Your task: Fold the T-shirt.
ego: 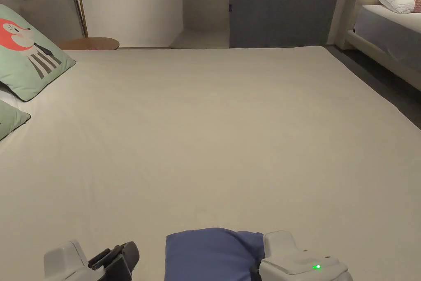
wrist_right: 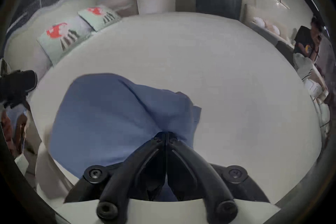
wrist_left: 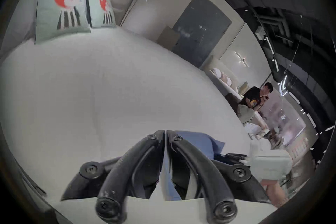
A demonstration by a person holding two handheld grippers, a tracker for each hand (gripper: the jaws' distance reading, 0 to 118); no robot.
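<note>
A blue T-shirt (ego: 211, 253) lies bunched on the beige bed (ego: 213, 129) at its near edge, running out of the bottom of the head view. In the right gripper view my right gripper (wrist_right: 165, 134) is shut on a gathered fold of the T-shirt (wrist_right: 109, 115), and the cloth puckers at the tips. My left gripper (ego: 123, 255) sits a little to the left of the shirt, apart from it. In its own view the left gripper (wrist_left: 165, 131) is shut with nothing in the tips, and the T-shirt (wrist_left: 198, 140) lies just to the right.
Two green pillows (ego: 28, 55) with a red and striped print lean at the bed's left side. A round wooden side table (ego: 88, 43) and a brass lamp pole stand behind them. A second bed (ego: 386, 35) lies across a dark aisle to the right, where a person (wrist_left: 254, 98) sits.
</note>
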